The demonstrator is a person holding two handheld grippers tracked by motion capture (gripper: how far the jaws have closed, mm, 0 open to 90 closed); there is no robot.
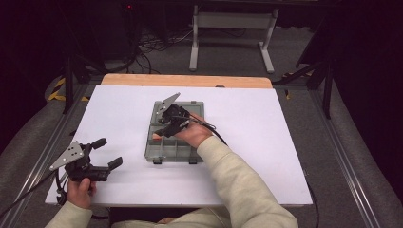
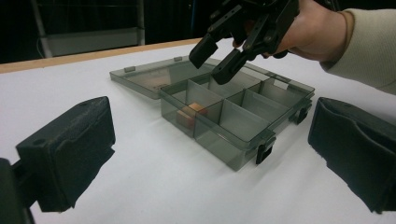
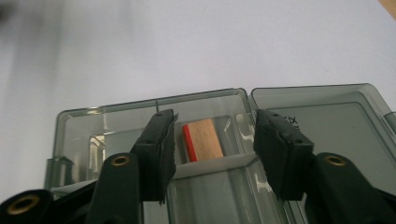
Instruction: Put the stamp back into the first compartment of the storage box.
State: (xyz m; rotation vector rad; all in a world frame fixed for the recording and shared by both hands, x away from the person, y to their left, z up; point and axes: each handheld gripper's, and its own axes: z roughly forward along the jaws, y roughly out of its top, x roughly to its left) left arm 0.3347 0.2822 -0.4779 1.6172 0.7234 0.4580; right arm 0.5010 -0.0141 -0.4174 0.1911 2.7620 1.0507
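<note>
A smoky grey, see-through compartment box lies near the middle of the white table, its flat lid swung fully open and lying on the surface toward the far edge. Thin dividers split its tray into several cells, and two dark latches sit on the side facing the near edge. In one cell on the box's left side lies a small wooden block with a red face along one edge; it rests on the cell floor, touching neither jaw. The right gripper hangs over the box, tilted down toward that cell, with the person's right hand wrapped around it and a cream sleeve reaching in from the near edge. Its jaws stand apart, one to each side of the block, and hold nothing. The left gripper sits near the table's near-left corner, held in the left hand, jaws spread wide and empty, pointing toward the box.
</note>
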